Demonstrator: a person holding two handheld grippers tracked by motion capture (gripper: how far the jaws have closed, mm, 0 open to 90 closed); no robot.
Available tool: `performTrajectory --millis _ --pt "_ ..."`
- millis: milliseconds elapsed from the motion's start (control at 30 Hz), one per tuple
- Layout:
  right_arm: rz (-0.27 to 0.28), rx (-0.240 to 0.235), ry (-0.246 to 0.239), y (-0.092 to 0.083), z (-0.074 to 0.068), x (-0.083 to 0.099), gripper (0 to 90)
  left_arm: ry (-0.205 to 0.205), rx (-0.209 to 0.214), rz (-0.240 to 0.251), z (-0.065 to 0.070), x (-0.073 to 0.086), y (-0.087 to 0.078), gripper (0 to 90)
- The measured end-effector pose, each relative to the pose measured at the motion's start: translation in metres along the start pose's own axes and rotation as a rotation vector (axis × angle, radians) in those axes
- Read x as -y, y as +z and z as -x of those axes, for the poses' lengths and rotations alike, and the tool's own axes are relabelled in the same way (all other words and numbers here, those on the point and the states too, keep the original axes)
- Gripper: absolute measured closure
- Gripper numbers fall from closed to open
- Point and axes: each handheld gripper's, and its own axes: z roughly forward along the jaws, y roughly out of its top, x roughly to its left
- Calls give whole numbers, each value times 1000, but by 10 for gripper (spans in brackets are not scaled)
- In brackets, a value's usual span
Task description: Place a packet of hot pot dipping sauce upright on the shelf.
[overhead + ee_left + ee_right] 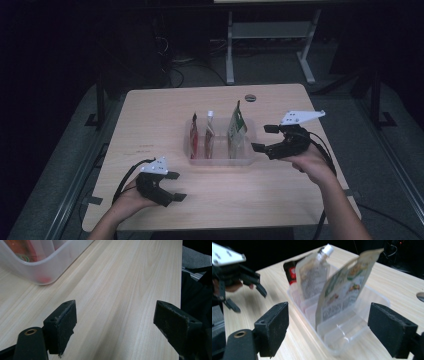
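Two grippers are being held with their jaws spread apart and nothing between the pads. The right gripper (266, 138) is being kept just beside the right end of the clear slotted tray (220, 159), jaws pointed at it; no pouch is being pressed or touched. The left gripper (176, 186) is being rested low over the wooden table (150, 115), near the tray's front left corner but apart from it, probably being parked out of the working hand's way.

Inside the tray, three pouches are being kept upright by the dividers. The green-printed pouch (344, 287) is standing in the slot nearest the right gripper, leaning slightly. The spouted pouch (312, 277) is sitting one slot further in, and the red pouch (291, 271) is being held at the tray's far left. Slots are judged to be serving as a filing rack.
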Motion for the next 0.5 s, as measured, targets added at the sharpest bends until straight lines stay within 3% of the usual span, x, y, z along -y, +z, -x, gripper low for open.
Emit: performTrajectory --millis 233,500 --pt "-27 26 1 -10 -2 26 162 -15 -20 3 2 5 -8 184" --pt "-49 37 25 -17 -4 54 162 -55 -51 9 5 25 -23 184"
